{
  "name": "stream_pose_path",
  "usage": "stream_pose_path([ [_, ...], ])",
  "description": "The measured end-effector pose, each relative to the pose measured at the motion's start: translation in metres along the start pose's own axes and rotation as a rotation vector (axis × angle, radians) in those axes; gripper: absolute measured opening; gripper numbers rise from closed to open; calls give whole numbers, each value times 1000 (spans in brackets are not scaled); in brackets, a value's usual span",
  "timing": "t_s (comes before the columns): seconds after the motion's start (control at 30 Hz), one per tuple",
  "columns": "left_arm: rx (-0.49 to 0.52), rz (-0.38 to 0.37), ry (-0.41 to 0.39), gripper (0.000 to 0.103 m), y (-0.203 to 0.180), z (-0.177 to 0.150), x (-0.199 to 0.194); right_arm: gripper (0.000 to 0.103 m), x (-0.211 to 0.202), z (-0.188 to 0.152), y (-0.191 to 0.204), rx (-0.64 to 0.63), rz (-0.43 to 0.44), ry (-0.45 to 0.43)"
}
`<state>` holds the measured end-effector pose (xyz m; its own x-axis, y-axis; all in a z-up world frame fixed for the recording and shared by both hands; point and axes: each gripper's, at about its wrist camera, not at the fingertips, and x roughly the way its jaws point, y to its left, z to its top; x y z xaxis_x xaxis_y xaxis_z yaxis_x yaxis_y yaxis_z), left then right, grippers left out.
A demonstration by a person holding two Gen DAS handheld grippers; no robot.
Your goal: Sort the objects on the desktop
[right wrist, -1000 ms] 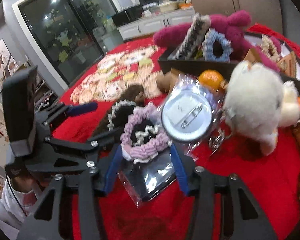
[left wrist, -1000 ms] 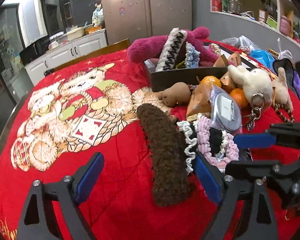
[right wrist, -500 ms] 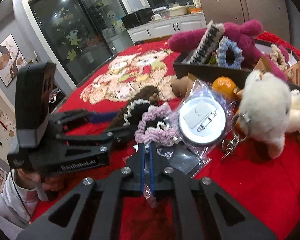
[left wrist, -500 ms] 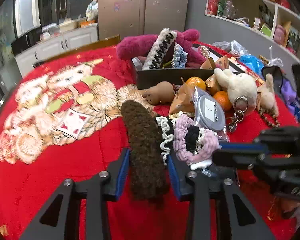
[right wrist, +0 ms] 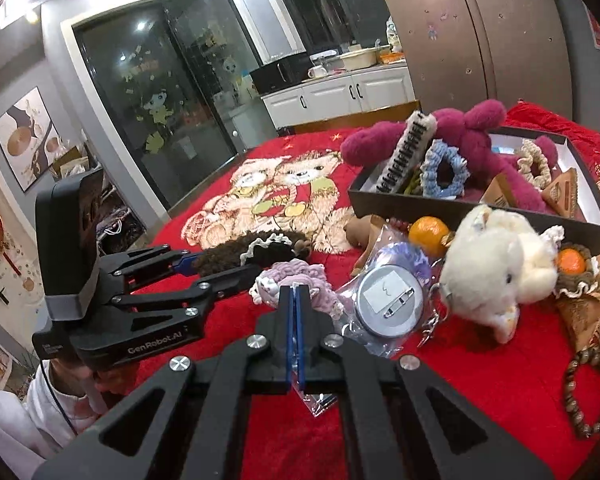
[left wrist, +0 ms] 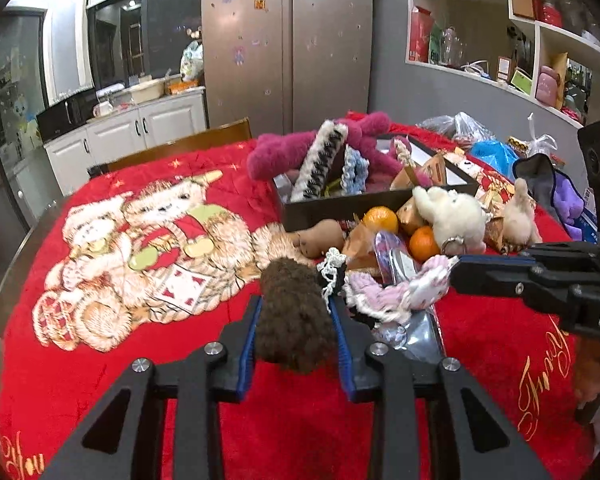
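My left gripper [left wrist: 296, 308] is shut on a long brown fuzzy hair clip [left wrist: 290, 280], held a little above the red tablecloth [left wrist: 100, 380]; its far end points toward the pile. A black scrunchie with white frill [left wrist: 332, 268] touches the clip's right side. My right gripper [right wrist: 294, 292] is shut on the clear plastic packet [right wrist: 318, 400] of a pink knitted scrunchie [right wrist: 300, 274], which sits just past the fingertips. In the right wrist view the left gripper [right wrist: 220, 266] and the brown clip [right wrist: 228, 254] are to the left. A black box [right wrist: 440, 204] stands behind, holding a magenta plush, clips and scrunchies.
In front of the box lie a round badge in plastic [right wrist: 390, 300], a white plush keyring [right wrist: 496, 268], oranges [right wrist: 428, 232] and a small brown plush [left wrist: 320, 236]. A bead bracelet [right wrist: 580, 392] lies at the right. A person's sleeve [right wrist: 40, 392] shows at lower left.
Both grippers went from open to shut, the left around the brown clip and the right on the pink scrunchie's packet. Both have since risen with what they hold.
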<state>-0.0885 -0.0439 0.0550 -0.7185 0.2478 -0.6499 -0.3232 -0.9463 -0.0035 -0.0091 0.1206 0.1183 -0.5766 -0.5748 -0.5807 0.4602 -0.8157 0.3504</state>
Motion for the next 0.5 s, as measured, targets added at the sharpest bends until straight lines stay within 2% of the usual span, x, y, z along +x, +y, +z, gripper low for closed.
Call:
stream_pose_path([
  [0.2, 47, 64, -48, 33, -2, 3, -10, 1, -24, 9, -7, 20, -4, -64],
  [0.43, 37, 54, -69, 33, 0, 4, -18, 1, -41, 14, -15, 39, 1, -97],
  [0.5, 45, 48, -79, 29, -3, 4, -21, 1, -41, 14, -14, 34, -1, -97],
])
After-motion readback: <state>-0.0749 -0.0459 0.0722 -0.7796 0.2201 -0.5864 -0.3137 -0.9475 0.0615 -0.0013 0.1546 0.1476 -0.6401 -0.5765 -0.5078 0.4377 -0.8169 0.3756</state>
